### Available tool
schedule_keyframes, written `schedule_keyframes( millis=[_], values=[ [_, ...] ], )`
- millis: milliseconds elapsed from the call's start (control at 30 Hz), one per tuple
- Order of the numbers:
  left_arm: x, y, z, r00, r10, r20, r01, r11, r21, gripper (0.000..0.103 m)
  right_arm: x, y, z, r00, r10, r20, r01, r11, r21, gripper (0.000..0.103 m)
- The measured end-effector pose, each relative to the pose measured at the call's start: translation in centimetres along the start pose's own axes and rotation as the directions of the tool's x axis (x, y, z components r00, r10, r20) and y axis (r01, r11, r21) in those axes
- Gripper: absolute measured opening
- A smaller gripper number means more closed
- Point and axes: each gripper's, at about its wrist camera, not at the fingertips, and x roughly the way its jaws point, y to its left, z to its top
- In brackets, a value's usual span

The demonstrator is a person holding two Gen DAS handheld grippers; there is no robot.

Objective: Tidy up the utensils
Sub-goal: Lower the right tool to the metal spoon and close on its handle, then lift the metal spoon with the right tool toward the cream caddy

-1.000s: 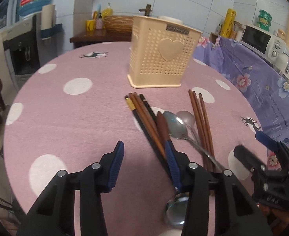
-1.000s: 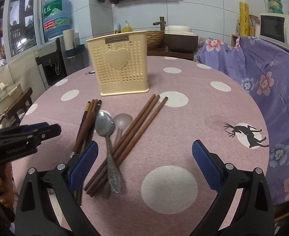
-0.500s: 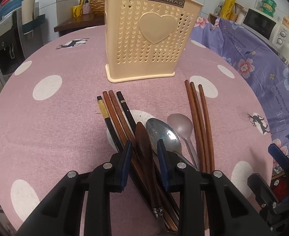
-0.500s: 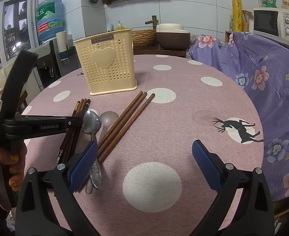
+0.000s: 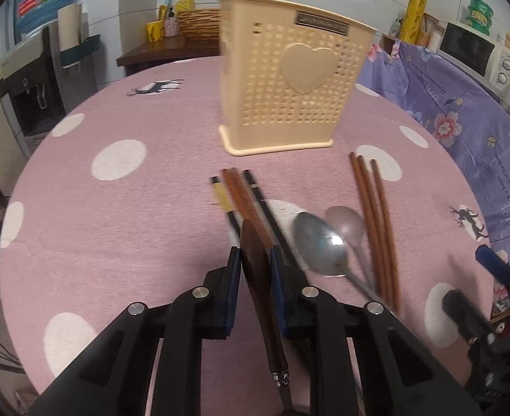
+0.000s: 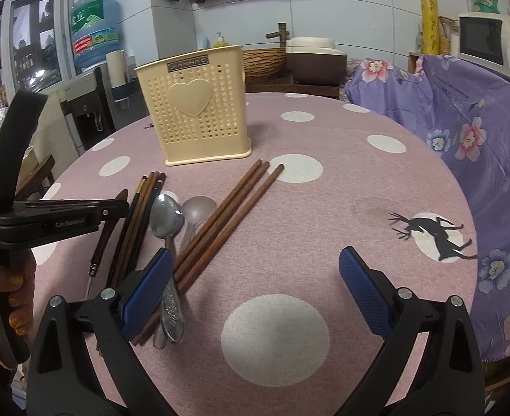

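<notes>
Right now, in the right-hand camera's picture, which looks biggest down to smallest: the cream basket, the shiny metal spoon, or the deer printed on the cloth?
1. Cream basket, clearly the largest.
2. Shiny metal spoon, long but thin, partly hidden by the right gripper.
3. Deer print.
Spoon and deer look close; the order is unsure.

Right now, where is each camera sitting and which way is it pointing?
Left wrist: rides the left gripper, low over the table, facing the cream utensil holder; its jaws, closed on a wooden-handled utensil, fill the foreground.
Right wrist: rides the right gripper, higher and back, facing the same holder; its jaws stand wide open, and the person's left hand shows at the left.
Shared: the holder, metal spoon, brown chopsticks and pink dotted tablecloth.
</notes>
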Motion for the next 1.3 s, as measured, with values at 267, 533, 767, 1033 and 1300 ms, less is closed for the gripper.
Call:
schedule_keyframes(
  millis=[267, 533, 767, 1033, 1300],
  values=[
    [0.6, 4.7, -0.5, 0.999, 0.028, -0.041, -0.032, 0.993, -0.113, 0.018, 3.4, 2.5, 1.9, 0.953, 0.265, -0.147, -0.279, 0.956, -0.091, 0.061],
    [0.8, 4.4, -0.5, 0.999, 0.031, -0.040, -0.035, 0.995, -0.099, 0.018, 6.7, 7.1, 1.9, 0.950, 0.144, -0.277, -0.227, 0.928, -0.295, 0.030],
    [0.8, 4.6, -0.8, 0.999, 0.026, -0.037, -0.030, 0.995, -0.095, 0.018, 7.7, 8.8, 1.9, 0.952, 0.069, -0.299, -0.177, 0.920, -0.351, 0.014],
    [0.7, 4.8, -0.8, 0.999, 0.017, -0.036, -0.021, 0.994, -0.106, 0.019, 6.8, 7.7, 2.2, 0.958, 0.113, -0.265, -0.189, 0.940, -0.285, 0.007],
    [0.6, 4.5, -0.9, 0.999, 0.004, -0.035, -0.008, 0.994, -0.105, 0.027, 3.6, 0.5, 2.8, 0.985, -0.034, -0.169, 0.012, 0.991, -0.130, 0.007]
  ],
)
